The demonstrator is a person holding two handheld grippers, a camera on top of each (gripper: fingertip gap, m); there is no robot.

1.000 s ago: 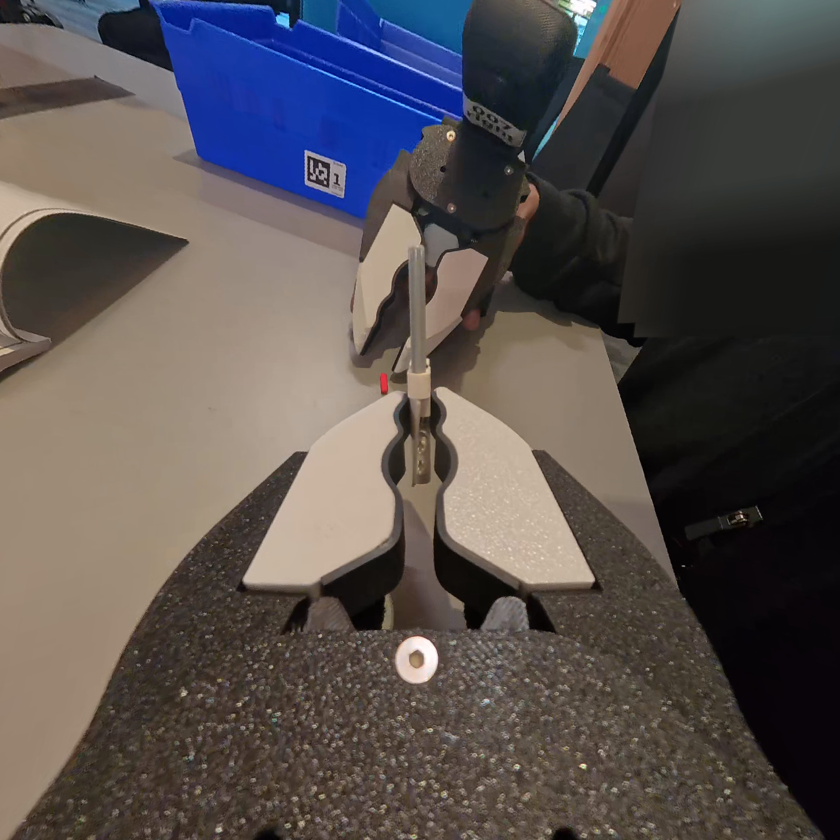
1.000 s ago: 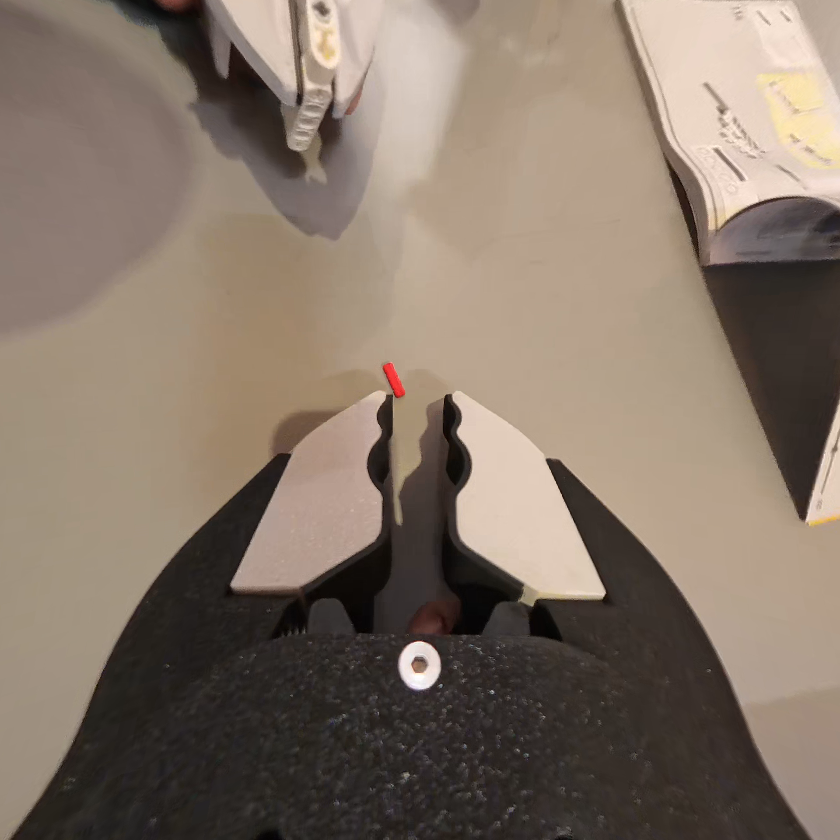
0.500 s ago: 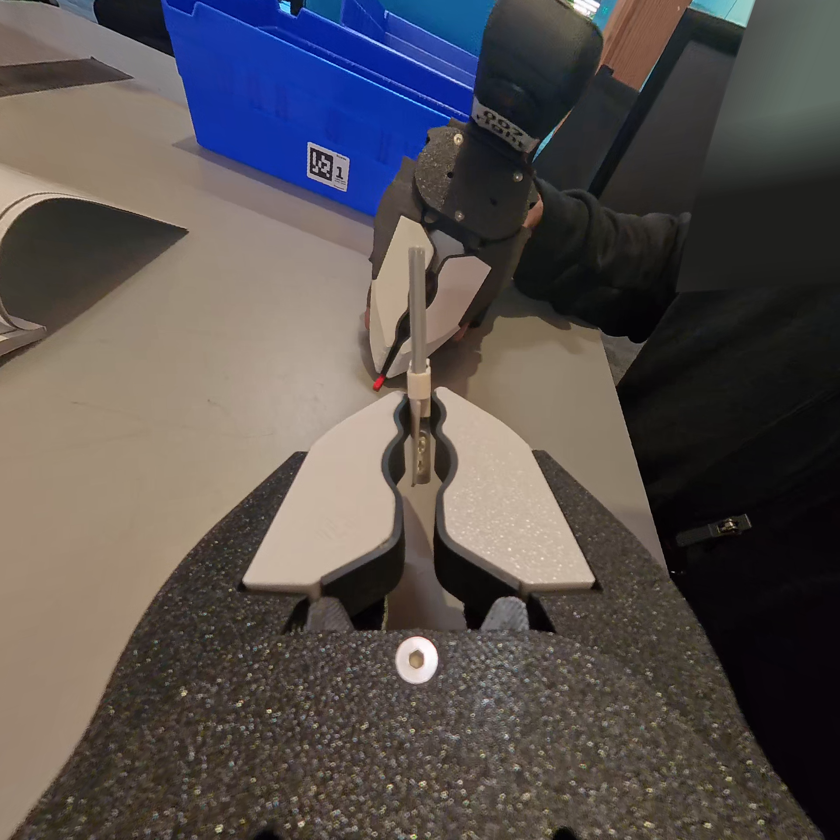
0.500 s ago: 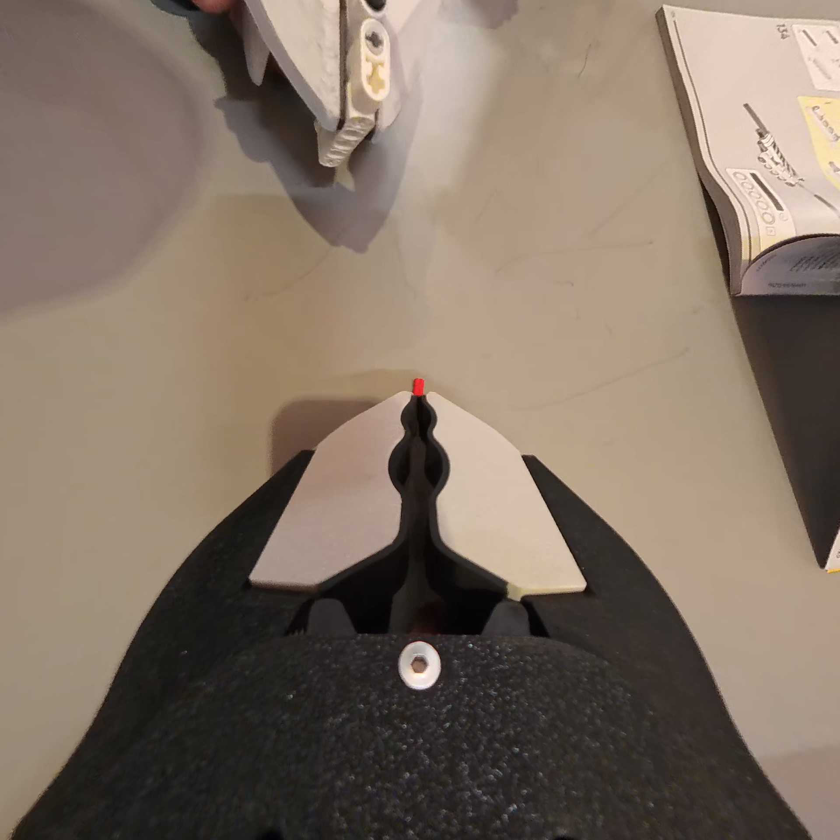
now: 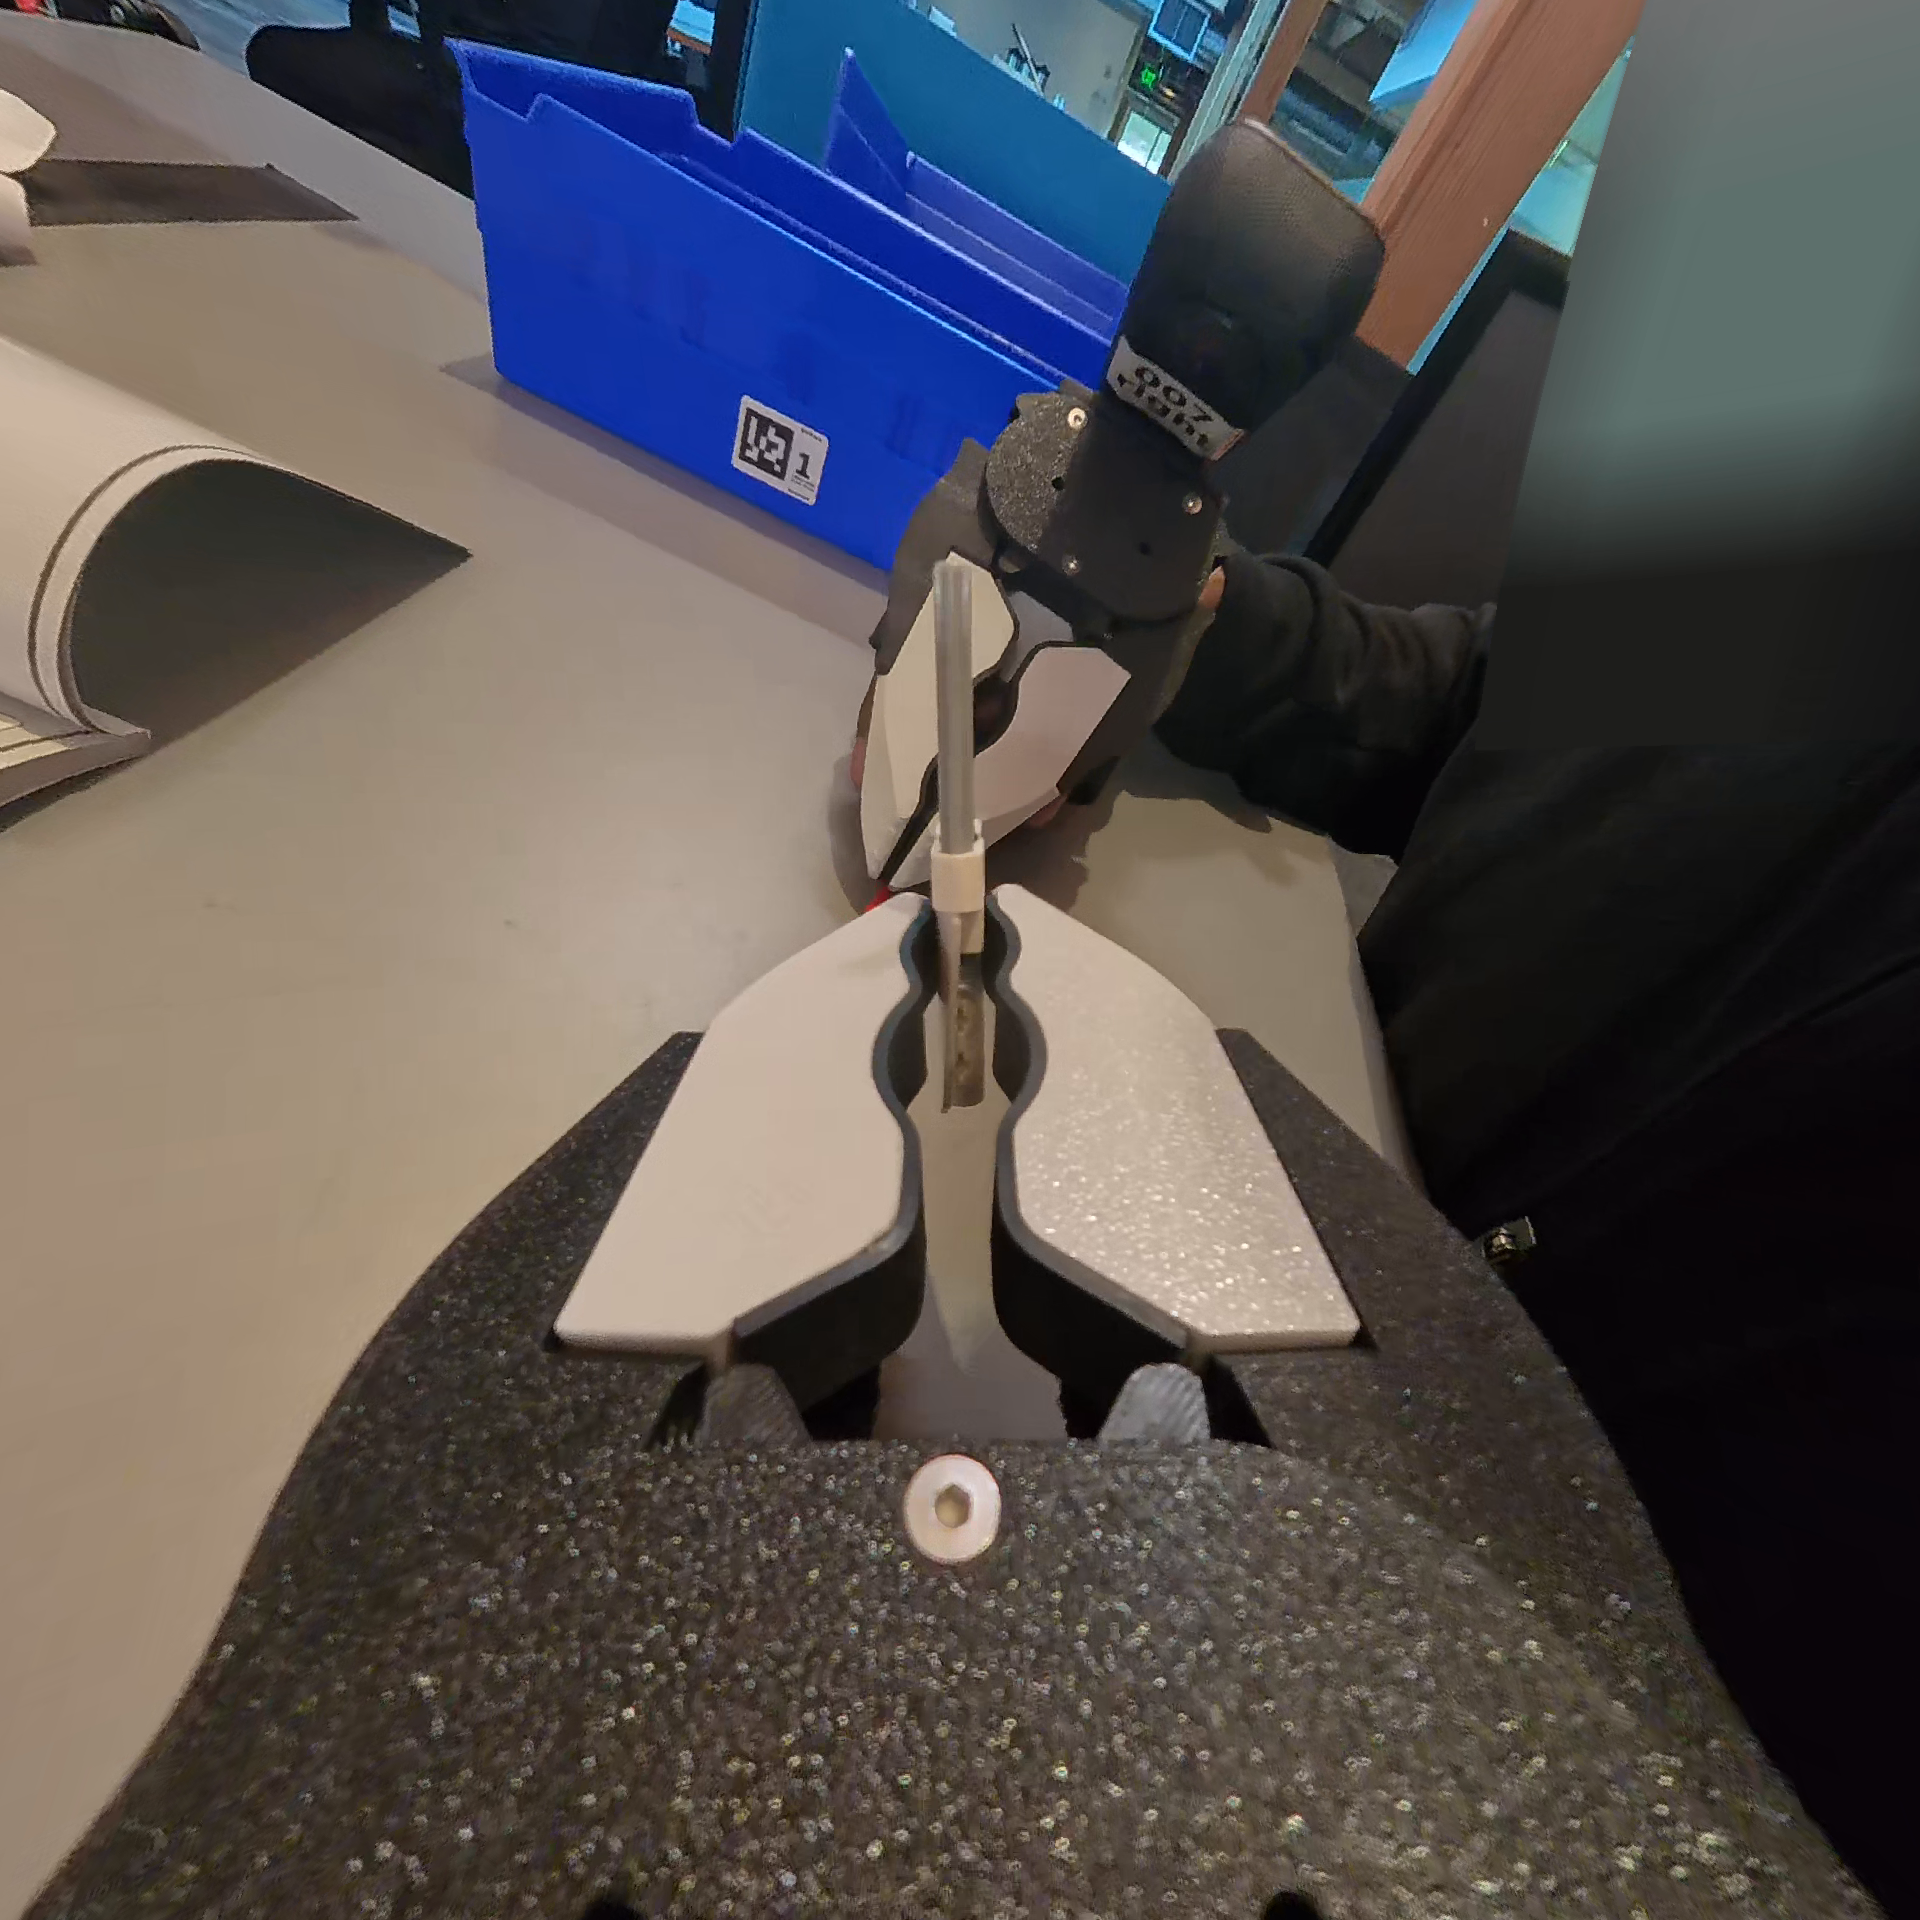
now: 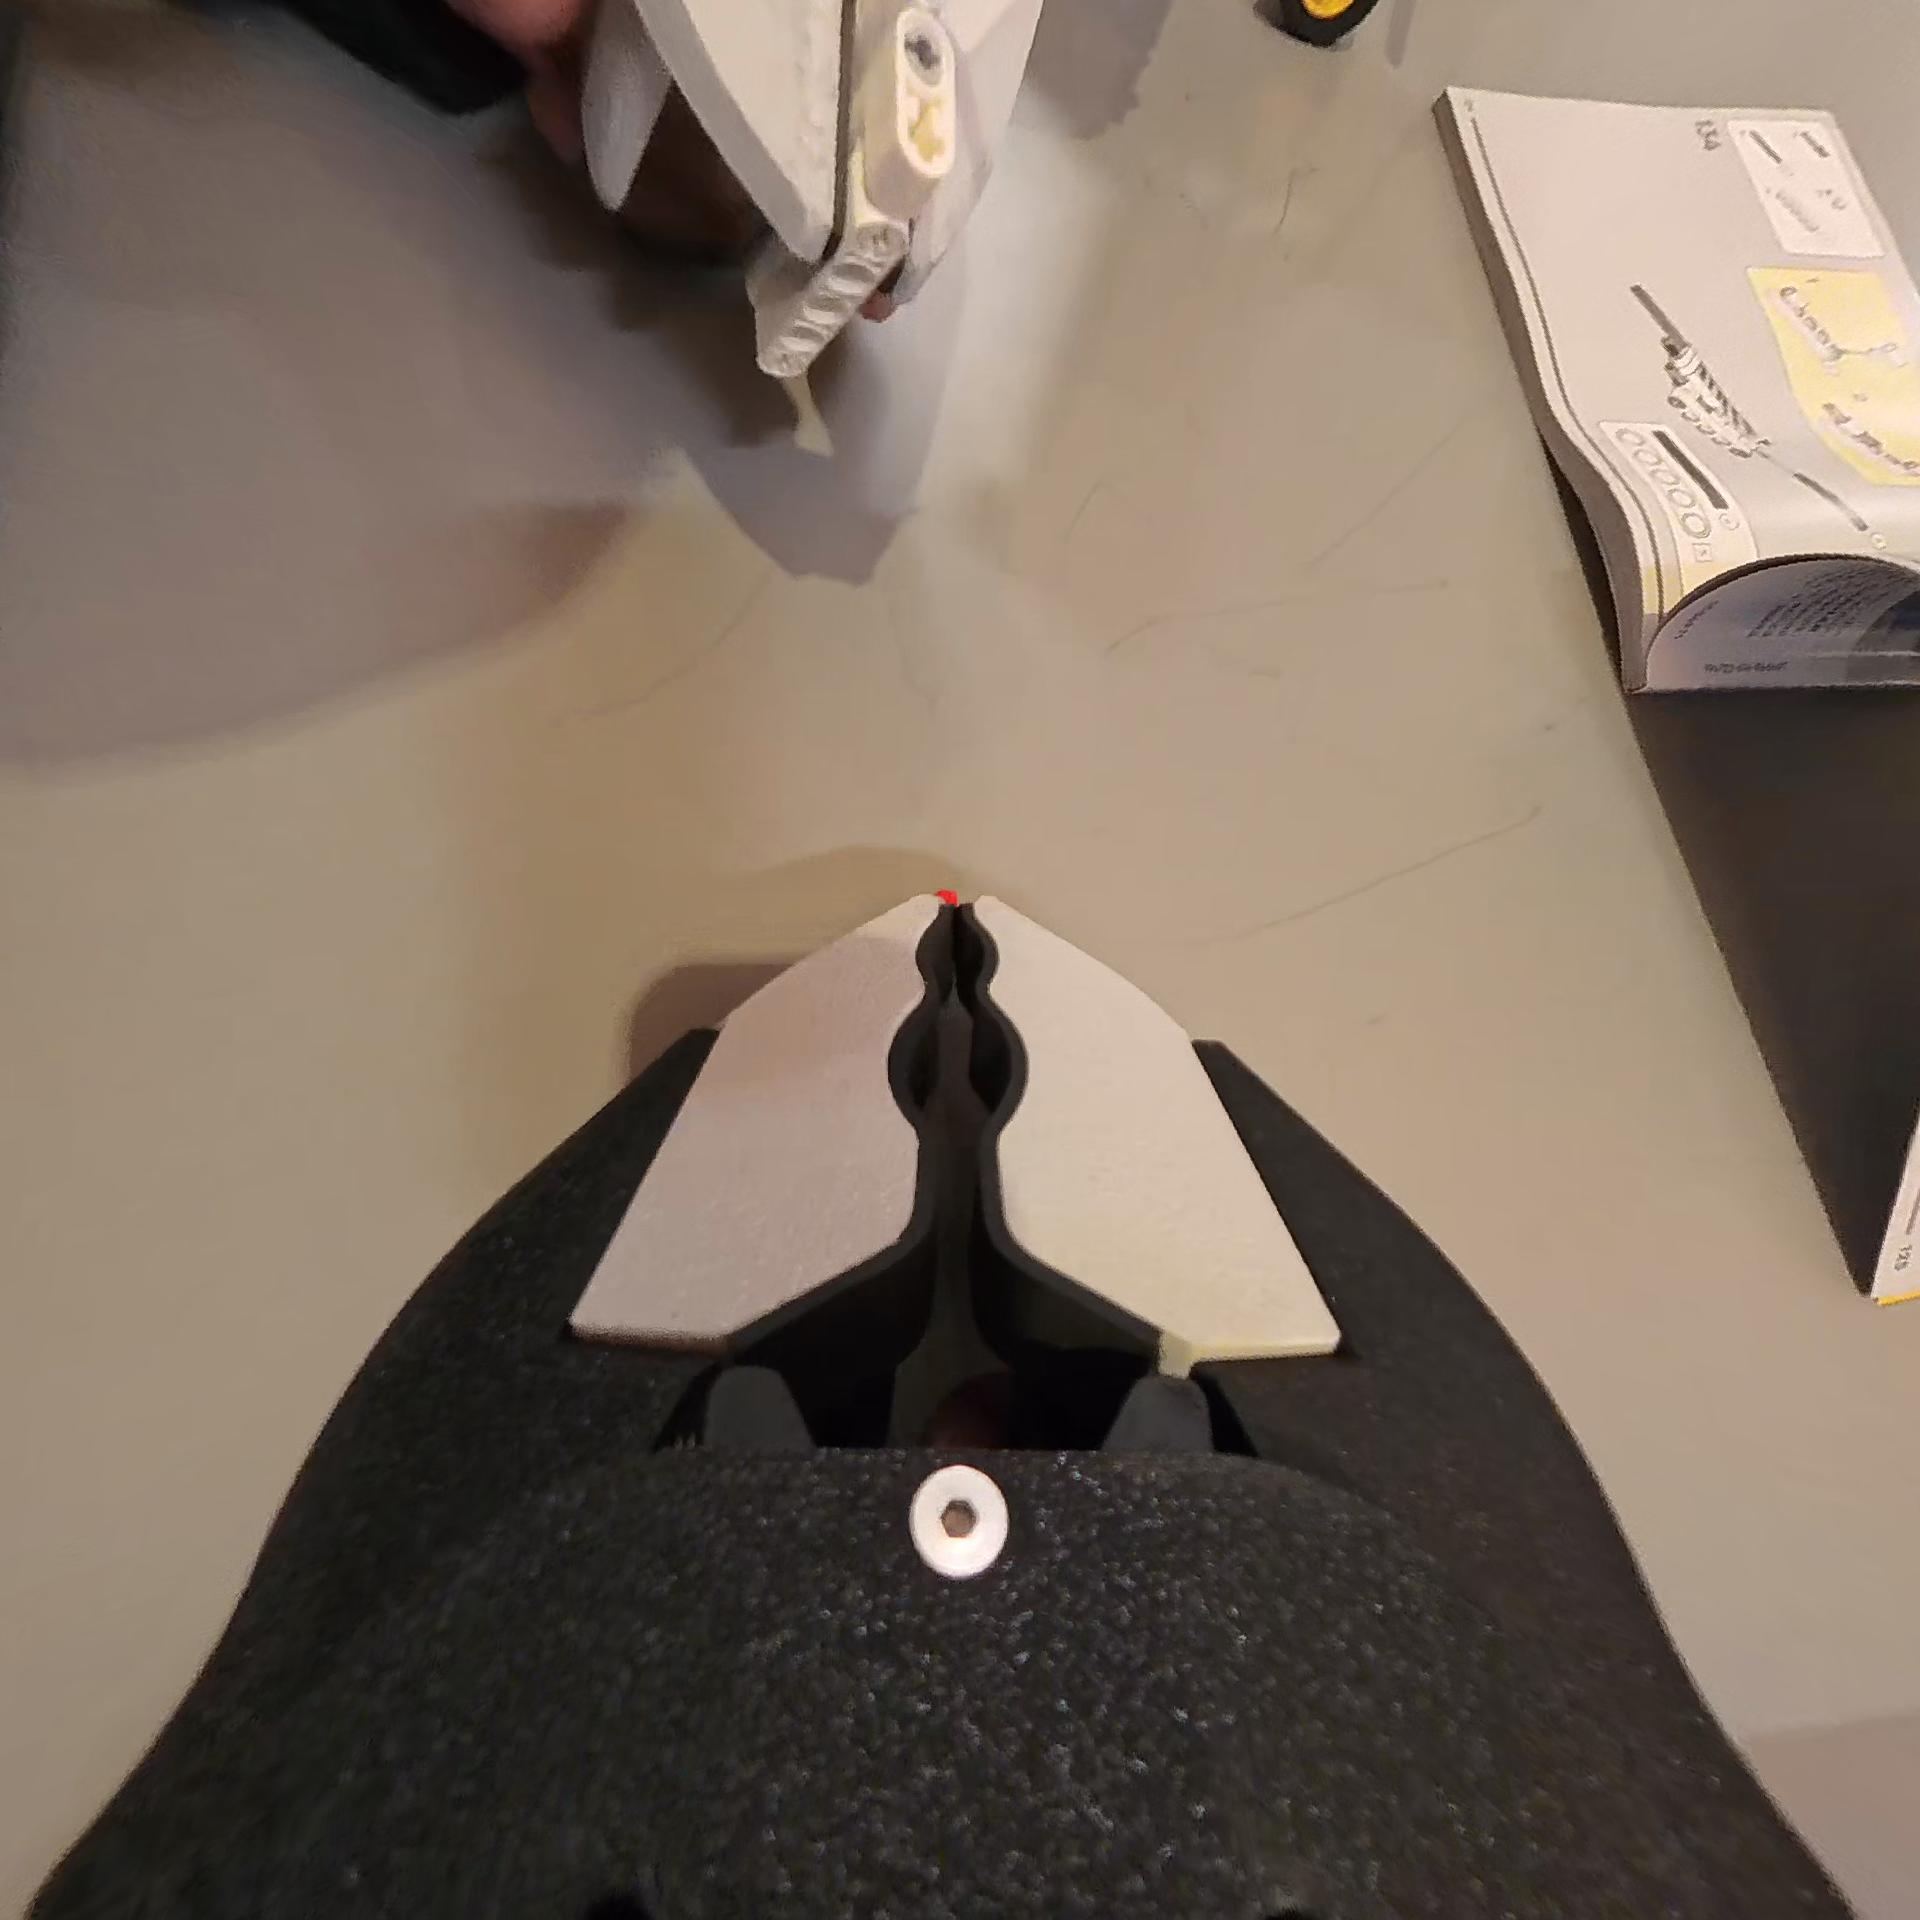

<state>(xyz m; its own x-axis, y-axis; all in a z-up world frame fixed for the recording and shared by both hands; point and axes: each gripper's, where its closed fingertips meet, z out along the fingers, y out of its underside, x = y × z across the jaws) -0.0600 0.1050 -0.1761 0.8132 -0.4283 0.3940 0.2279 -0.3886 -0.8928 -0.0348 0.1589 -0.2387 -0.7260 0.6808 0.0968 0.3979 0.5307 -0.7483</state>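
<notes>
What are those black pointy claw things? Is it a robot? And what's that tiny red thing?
No robot: a person holds a claw-like gripper in each hand, and each has a camera looking along its two fingers. One picture is from the left gripper, one from the right gripper. The left one is shut on a white toy piece with a grey rod sticking out. The right one pinches a tiny red pin at its tips, close to the grey table. On the table lie an open booklet and a blue bin.
</notes>
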